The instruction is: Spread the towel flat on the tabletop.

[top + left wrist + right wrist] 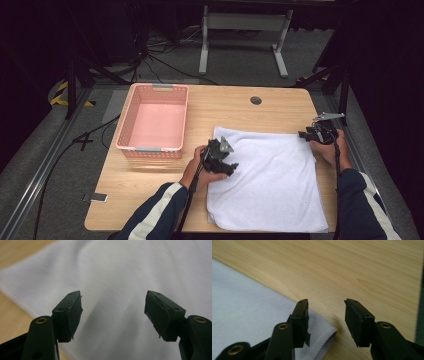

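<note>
Towel: white towel (267,177) lies flat on the right half of the surface (225,105), its near edge close to the person's side.
Surface: light wood; a small round port (256,100) sits near the far edge.
Basket: empty pink basket (153,120) stands on the far left part of the surface, just beside the towel's far left corner and apart from it.
Left gripper: left gripper (222,161) hangs over the towel's left edge; in the left gripper view its fingers (70,312) stand apart with bare cloth between them, gripping nothing.
Right gripper: right gripper (314,134) is at the towel's far right corner; in the right gripper view its fingers (302,320) are parted, one over the corner of the cloth, the other over wood, pressing on nothing.
Step in hand: judged as lining up both grippers on the towel for a fold.
Next move: calls for lowering each pair of fingers onto an edge, closing on a single layer, then lifting evenly.
Writing: no brand, label or readable text can be made out.
</note>
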`<control>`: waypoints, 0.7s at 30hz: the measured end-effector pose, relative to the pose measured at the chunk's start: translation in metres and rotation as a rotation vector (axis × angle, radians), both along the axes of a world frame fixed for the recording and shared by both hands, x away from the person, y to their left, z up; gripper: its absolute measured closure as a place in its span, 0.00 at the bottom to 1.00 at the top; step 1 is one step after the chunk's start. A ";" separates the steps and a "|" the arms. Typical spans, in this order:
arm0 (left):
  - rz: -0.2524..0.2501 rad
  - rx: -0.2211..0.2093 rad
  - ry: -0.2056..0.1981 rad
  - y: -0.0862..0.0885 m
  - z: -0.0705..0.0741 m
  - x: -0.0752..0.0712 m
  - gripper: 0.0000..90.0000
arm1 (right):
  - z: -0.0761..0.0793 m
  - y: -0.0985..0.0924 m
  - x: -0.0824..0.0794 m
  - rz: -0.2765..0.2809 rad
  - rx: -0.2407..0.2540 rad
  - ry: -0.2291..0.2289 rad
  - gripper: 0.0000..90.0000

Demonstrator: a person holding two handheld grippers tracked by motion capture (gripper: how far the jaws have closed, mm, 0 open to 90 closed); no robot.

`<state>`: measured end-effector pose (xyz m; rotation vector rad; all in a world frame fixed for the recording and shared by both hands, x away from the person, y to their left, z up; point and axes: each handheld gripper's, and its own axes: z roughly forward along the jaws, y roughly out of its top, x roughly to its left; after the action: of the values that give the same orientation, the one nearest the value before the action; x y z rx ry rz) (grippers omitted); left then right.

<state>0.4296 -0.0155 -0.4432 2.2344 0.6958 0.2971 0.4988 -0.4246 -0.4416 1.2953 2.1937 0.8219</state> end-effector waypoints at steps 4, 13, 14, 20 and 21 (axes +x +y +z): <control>0.126 -0.001 -0.026 -0.003 -0.003 0.041 0.32 | 0.003 -0.005 -0.003 0.038 0.060 0.012 0.53; 0.288 0.047 0.010 0.000 -0.017 0.091 0.31 | -0.002 -0.003 -0.003 0.041 0.059 0.051 0.48; 0.286 0.048 0.020 0.002 -0.019 0.095 0.30 | -0.004 -0.003 -0.002 0.036 0.052 0.063 0.48; 0.282 -0.009 0.050 0.004 -0.024 0.106 0.26 | -0.009 -0.007 0.001 0.029 0.071 0.061 0.44; 0.281 -0.017 0.057 0.004 -0.024 0.108 0.27 | -0.009 -0.007 0.002 0.031 0.071 0.057 0.44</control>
<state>0.5375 -0.0113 -0.4672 2.1350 1.0416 0.3641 0.5003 -0.4315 -0.4507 1.3370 2.2530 0.8921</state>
